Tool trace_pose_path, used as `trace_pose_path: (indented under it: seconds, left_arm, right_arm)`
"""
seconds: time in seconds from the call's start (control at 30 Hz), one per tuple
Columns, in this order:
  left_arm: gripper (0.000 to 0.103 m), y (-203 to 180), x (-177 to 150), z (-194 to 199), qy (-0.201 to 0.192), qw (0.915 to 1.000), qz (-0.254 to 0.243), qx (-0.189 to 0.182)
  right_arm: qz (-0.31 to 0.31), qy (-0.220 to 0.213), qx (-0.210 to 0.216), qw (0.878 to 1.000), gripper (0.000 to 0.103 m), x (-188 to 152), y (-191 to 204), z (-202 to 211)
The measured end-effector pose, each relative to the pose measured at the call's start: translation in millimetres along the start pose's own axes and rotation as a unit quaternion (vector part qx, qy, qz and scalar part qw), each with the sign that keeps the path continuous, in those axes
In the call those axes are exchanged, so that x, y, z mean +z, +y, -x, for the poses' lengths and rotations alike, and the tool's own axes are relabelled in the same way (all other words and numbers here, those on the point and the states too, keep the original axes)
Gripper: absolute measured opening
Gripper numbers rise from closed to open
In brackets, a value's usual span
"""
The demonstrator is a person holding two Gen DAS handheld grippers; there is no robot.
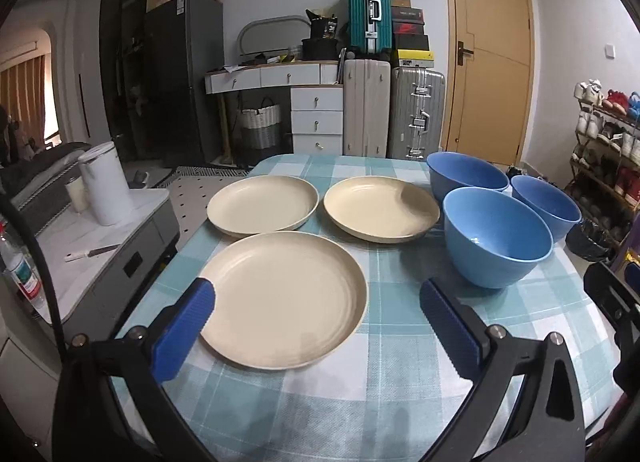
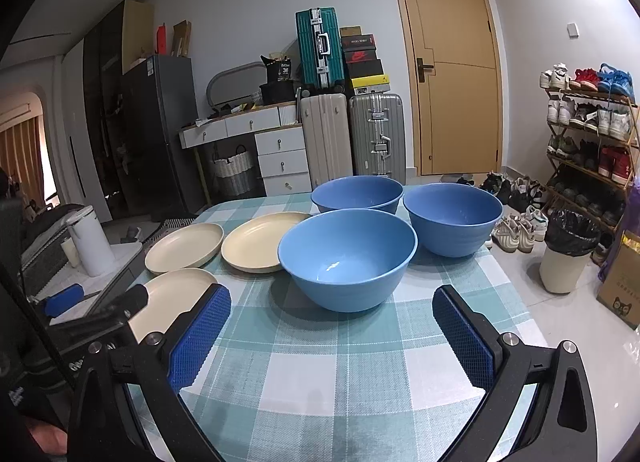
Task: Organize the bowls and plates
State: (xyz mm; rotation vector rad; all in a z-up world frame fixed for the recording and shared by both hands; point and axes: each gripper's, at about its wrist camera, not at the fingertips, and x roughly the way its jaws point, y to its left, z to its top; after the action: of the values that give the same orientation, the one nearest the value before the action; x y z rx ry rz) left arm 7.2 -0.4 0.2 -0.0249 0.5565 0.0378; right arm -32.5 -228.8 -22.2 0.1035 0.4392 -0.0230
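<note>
Three cream plates and three blue bowls sit spread out on the desk (image 1: 400, 362), which wears a teal checked cloth, and nothing has been stacked yet, so the job looks to be at its very start. The left tongs (image 1: 318, 298) hang released, jaws wide apart, just above and behind the near plate (image 1: 284, 298), whose rim lies between the two blue pads without touching either. Beyond it lie the far left plate (image 1: 262, 203) and the far right plate (image 1: 380, 208), side by side and slightly apart. The right tongs (image 2: 332, 310) are likewise released and empty, aimed at the near bowl (image 2: 347, 258), which stands upright just ahead of the pads. Behind it stand the back bowl (image 2: 357, 193) and the right bowl (image 2: 453, 218), close together but each on its own patch of cloth. The step in hand appears to be the first approach: each tool lined up on the nearest piece of its kind. The next move would likely call for the left tongs to dip and close on the near plate's rim, a thin, shallow edge that wants a low, level bite, while the right tongs would need to pinch the near bowl's wall over its lip before lifting it into another bowl.
</note>
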Motion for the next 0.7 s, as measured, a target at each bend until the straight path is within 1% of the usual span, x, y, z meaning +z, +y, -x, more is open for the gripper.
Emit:
trace_pose_path:
  seconds: [0.1, 0.23, 0.33, 0.37, 0.43, 0.53, 0.63, 0.7]
  left_arm:
    - [0.103, 3.3, -0.5, -0.5, 0.003, 0.9998, 0.012, -0.018]
    - [0.102, 4.3, -3.7, -4.9, 0.016, 0.9994, 0.017, -0.026]
    - [0.102, 3.9, -4.5, -3.4, 0.018, 0.9992, 0.015, -0.034]
    - [0.101, 4.2, -4.6, -1.8, 0.014, 0.9988, 0.018, -0.043]
    - [0.093, 4.4, -3.9, 0.4, 0.01, 0.9982, 0.02, -0.055]
    - [0.093, 5.0, -2.8, 0.9, 0.01, 0.9978, 0.02, -0.062]
    - [0.093, 5.5, -3.7, -0.8, 0.016, 0.9977, 0.02, -0.062]
    - [0.093, 5.5, -3.8, 0.3, 0.012, 0.9977, 0.02, -0.064]
  right_arm:
    - [0.001, -0.004, 0.0, 1.0, 0.103, 1.0, 1.3, 1.6]
    - [0.009, -0.01, 0.0, 1.0, 0.103, 1.9, 3.0, 5.0]
    - [0.008, -0.012, 0.002, 1.0, 0.103, 2.1, 2.1, 3.9]
    - [0.007, -0.013, 0.005, 1.0, 0.103, 2.2, 1.8, 4.2]
    - [0.004, -0.015, 0.007, 1.0, 0.103, 1.6, 1.0, 5.3]
    - [0.006, -0.019, 0.006, 1.0, 0.103, 0.6, 2.0, 6.8]
    - [0.006, -0.018, 0.006, 1.0, 0.103, -0.1, 2.6, 6.6]
    - [0.006, -0.018, 0.007, 1.0, 0.103, -0.5, 2.8, 7.1]
